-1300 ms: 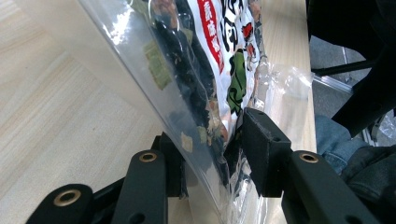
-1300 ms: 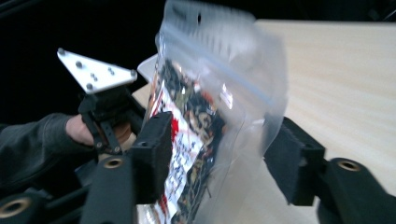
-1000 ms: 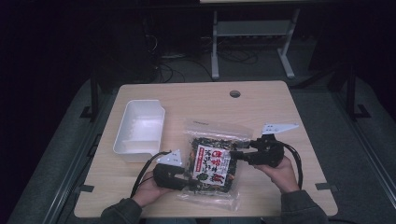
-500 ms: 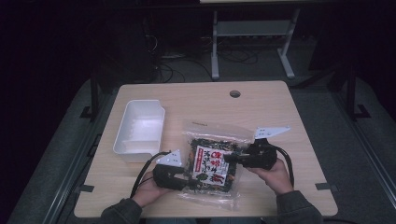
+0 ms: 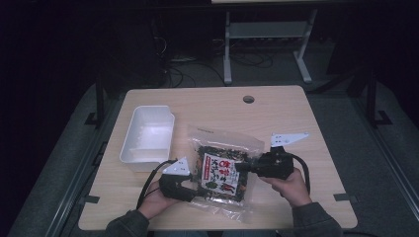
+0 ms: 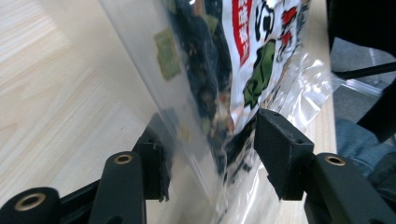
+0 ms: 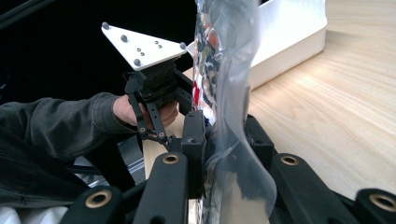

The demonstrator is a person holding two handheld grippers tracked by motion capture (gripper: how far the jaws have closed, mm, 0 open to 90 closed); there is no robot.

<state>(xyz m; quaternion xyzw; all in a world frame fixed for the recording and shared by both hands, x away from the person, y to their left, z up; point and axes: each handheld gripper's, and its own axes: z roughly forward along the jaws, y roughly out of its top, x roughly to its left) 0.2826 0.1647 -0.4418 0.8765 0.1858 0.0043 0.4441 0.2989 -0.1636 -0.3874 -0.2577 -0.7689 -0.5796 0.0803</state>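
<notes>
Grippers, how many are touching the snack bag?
2. The left gripper straddles the bag at its near left edge, fingers apart; the right gripper pinches its right edge.

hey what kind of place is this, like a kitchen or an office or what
Probably a lab or recording workspace, not a kitchen: a plain wooden desk with a cable hole, tangled cables on a dark carpeted floor, and a metal stand behind. On the desk are a snack bag and white tray.

Both tools are black, with brass-coloured rivets in their linkages. The left tool and the right tool each carry a grey triangular plate and a black cable. Sleeves are dark grey.
</notes>
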